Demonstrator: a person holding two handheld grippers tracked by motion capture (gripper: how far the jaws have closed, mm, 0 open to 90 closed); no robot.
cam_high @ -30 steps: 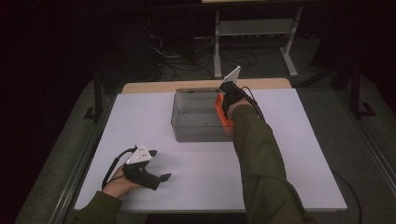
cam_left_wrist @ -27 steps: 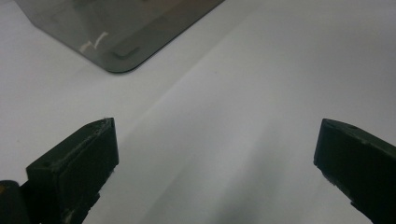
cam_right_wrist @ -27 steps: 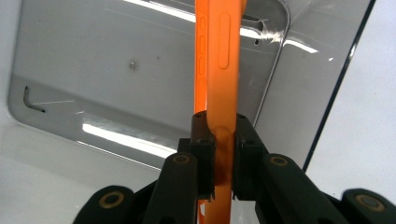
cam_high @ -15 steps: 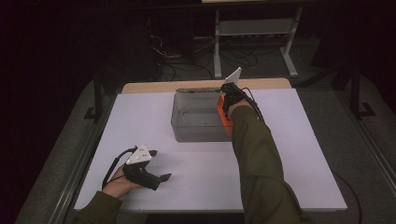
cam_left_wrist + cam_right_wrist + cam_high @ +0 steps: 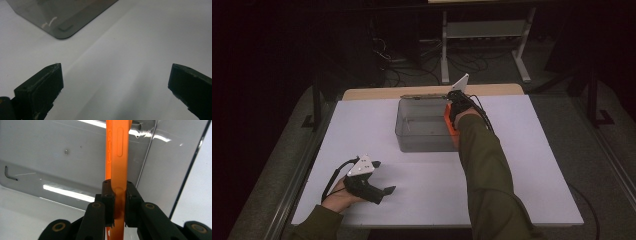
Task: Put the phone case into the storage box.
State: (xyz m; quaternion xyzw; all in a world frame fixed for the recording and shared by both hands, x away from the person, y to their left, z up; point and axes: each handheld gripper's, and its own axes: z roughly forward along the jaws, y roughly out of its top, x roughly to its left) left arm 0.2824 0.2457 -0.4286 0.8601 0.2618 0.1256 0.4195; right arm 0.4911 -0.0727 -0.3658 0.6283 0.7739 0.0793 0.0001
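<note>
Nothing is seen to have shifted over the last second, so the placing is judged paused: the flat orange silicone phone case (image 5: 117, 157) is kept clamped edge-on by the right gripper (image 5: 117, 202) over the clear rectangular plastic bin (image 5: 422, 125), while the left gripper (image 5: 115, 82) is held open above the white table (image 5: 522, 165).

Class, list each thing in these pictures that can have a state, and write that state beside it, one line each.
Orange phone case: edge-on, clamped between the right tongs, over the bin.
Right tongs: shut on the case.
Left tongs: open, nothing between them, low over the white table.
Clear plastic bin: upright, open-topped, standing on the table.
Small bent hex key: lying flat on the bin's floor.
</note>
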